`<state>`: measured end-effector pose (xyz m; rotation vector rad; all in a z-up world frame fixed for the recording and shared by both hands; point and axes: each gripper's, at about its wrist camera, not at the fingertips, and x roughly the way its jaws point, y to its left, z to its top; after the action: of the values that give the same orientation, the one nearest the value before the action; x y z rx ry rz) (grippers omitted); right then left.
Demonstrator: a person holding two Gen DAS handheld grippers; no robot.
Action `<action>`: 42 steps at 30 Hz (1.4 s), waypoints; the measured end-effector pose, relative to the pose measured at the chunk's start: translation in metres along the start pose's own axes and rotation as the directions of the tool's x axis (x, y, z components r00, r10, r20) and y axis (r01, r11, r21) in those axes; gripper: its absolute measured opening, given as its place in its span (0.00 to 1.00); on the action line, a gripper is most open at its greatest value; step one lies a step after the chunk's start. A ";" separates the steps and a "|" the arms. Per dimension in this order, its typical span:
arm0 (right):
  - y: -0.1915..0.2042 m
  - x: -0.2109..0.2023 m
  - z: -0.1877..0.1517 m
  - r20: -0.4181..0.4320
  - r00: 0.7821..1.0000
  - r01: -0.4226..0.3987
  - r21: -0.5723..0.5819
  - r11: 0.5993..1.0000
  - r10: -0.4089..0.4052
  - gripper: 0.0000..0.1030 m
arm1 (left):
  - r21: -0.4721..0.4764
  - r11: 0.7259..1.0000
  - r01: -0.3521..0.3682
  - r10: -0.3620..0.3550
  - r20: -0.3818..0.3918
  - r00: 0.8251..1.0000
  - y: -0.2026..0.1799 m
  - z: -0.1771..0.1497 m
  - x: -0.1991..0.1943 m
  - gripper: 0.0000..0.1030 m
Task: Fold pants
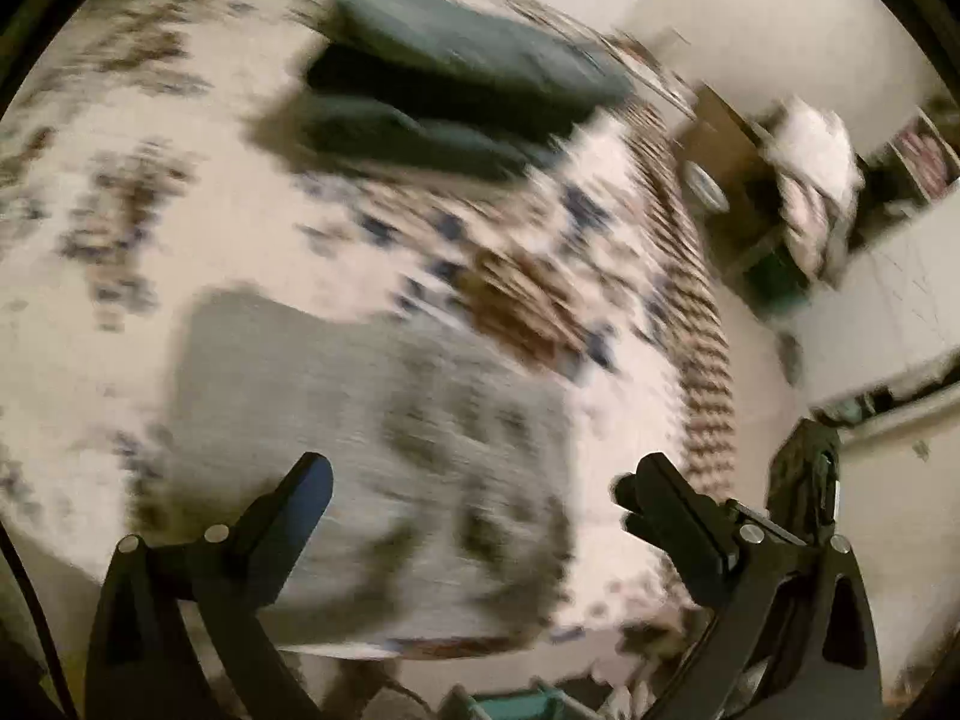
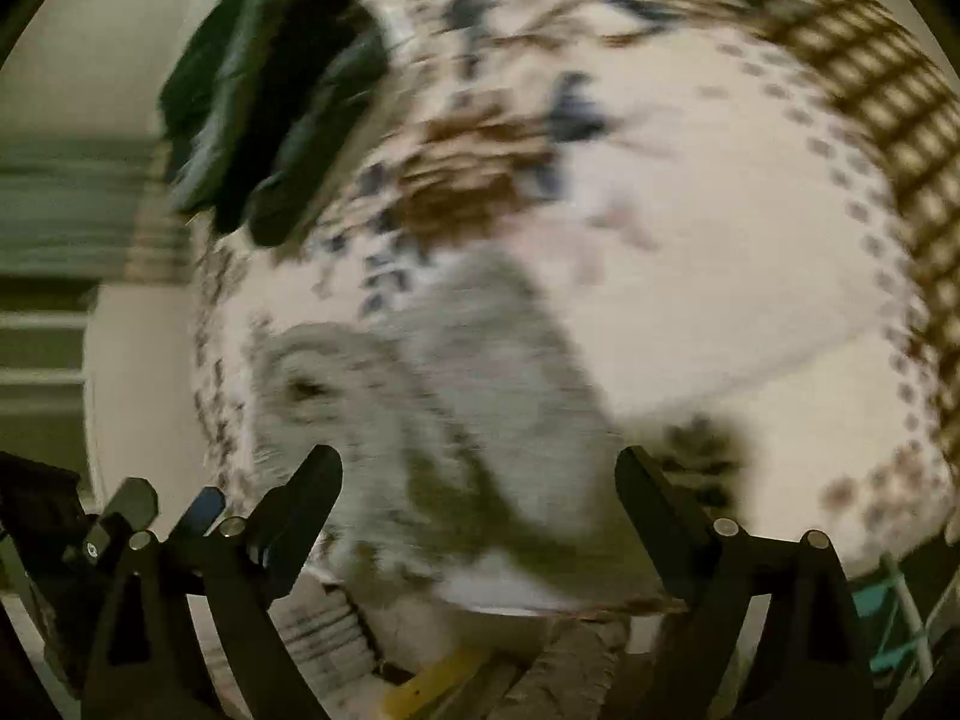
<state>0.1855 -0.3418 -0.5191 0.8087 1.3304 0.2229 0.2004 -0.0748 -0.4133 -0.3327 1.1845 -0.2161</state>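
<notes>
Both views are motion-blurred. Grey pants lie folded into a flat block on a patterned white bedspread, just ahead of my left gripper, which is open and empty above them. In the right wrist view the grey pants lie bunched below my right gripper, which is open and empty. The other gripper shows at the lower left of that view.
A stack of dark folded clothes lies farther back on the bed; it also shows in the right wrist view. The bed's brown checked border runs along its right edge. A cluttered table stands beyond it.
</notes>
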 end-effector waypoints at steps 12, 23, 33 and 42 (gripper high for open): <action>0.073 0.095 -0.009 -0.128 0.962 0.190 -0.318 0.929 -0.240 0.31 | -0.189 0.938 -0.290 0.285 -0.054 0.957 0.143 -0.011 -0.005 1.00; -0.006 -0.014 -0.001 -0.061 0.972 0.225 -0.010 0.974 -0.226 0.67 | -0.178 0.955 -0.238 0.225 -0.093 0.970 0.135 -0.018 0.022 1.00; -0.029 -0.037 -0.007 0.035 0.994 0.100 0.141 0.985 -0.106 0.73 | 0.020 0.971 -0.239 0.239 -0.115 0.964 0.083 -0.006 0.067 1.00; -0.034 0.003 -0.021 -0.019 0.927 0.374 0.055 0.926 -0.374 0.08 | 0.009 0.969 -0.248 0.248 -0.108 0.963 0.089 0.006 0.068 1.00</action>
<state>0.1568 -0.3565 -0.5432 0.5861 1.4763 -0.1157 0.2301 -0.0143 -0.5031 -0.1756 1.3218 -0.0125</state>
